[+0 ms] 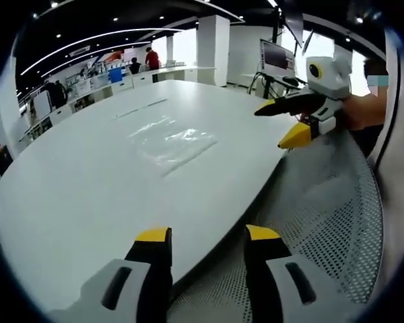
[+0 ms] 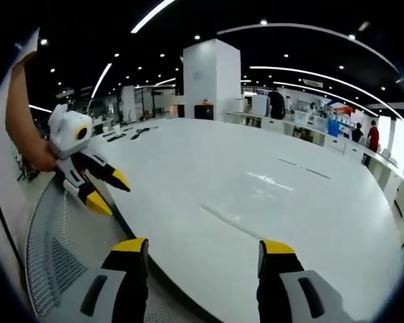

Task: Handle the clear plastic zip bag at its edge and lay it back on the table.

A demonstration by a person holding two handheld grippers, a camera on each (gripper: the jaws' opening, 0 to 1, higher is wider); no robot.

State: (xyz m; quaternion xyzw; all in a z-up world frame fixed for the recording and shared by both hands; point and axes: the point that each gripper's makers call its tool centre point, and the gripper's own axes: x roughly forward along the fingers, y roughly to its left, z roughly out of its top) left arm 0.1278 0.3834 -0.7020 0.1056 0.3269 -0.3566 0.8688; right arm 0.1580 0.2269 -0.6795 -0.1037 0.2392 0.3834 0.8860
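Right now the bag [image 1: 172, 142] lies flat on the white table [image 1: 87, 195], well ahead of the left gripper [image 1: 207, 237] and a little to the left of its jaws. It is see-through and shiny, so it is hard to spot, and nothing touches it. The left gripper's two jaws, black with yellow tips, stand wide apart with nothing between them; they hang over the near rim of the table. Off to the right of those jaws, the right gripper [image 1: 287, 125] comes into the left gripper view, held by a hand [image 1: 363, 111] above the table's rim, with its yellow-tipped jaws spread and empty too. Below it is a grey mesh seat [image 1: 330, 202]. In the right gripper view, the bag [image 2: 252, 198] shows as a faint glossy patch on the table [image 2: 188, 168], ahead of the right gripper [image 2: 203, 249] and between its jaws, well apart from them. Those jaws are parted with nothing in them. To the left of them, the left gripper [image 2: 114, 196] hangs beside the table's rim, over the mesh seat [image 2: 60, 249], jaws apart. Far behind the table stand a white pillar [image 2: 212, 77], desks and some people [image 2: 373, 134]. A screen [image 1: 277, 57] stands far off past the table. No words or labels can be read anywhere; all are too small or blurred.
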